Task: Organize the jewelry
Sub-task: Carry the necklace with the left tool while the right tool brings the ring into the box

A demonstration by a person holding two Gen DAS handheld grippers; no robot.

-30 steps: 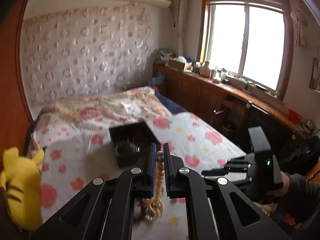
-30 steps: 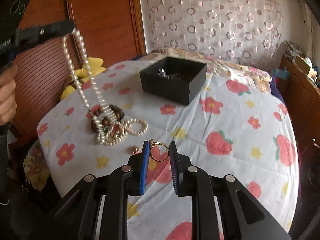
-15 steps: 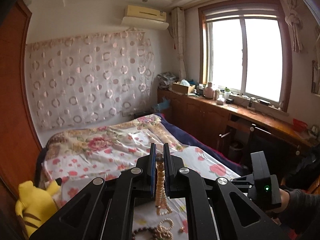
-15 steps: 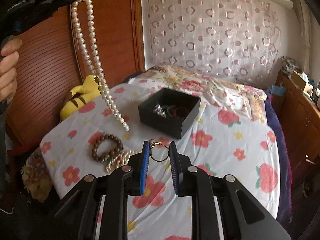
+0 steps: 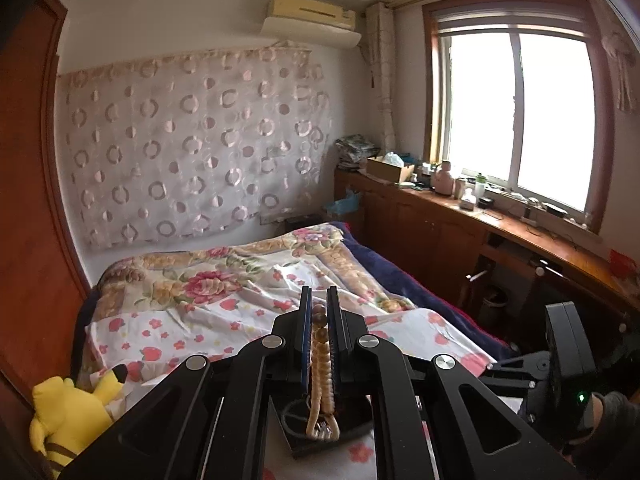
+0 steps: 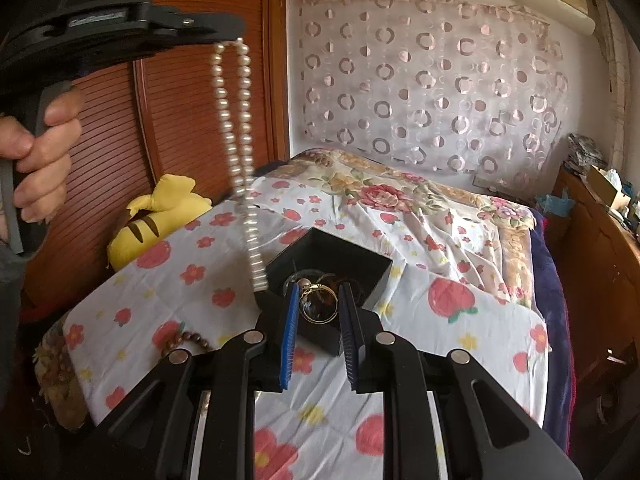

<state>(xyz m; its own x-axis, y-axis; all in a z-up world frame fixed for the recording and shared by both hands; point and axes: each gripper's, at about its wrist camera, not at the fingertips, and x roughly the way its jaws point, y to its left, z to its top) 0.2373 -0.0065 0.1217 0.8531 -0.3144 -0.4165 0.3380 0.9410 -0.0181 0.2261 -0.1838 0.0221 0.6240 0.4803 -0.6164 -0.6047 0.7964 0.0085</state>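
Pearl necklace (image 6: 236, 120) hangs doubled from left hand-held gripper (image 5: 319, 312), jaws clamped on its top, lower end dangling just above black box (image 6: 352, 258) at its left corner. Right hand-held gripper (image 6: 320, 304) clamped on gold ring (image 6: 318, 303), over the box. Brown bead bracelet (image 6: 188, 340) lies on bed (image 6: 460, 344), left of box

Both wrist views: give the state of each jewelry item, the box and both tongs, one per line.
Pearl necklace: lifted, hanging from left tongs.
Left tongs: shut on the necklace.
Gold ring: pinched in right tongs, over the box.
Black box: open, jewelry inside.
Brown bead bracelet: lying on the bedsheet.
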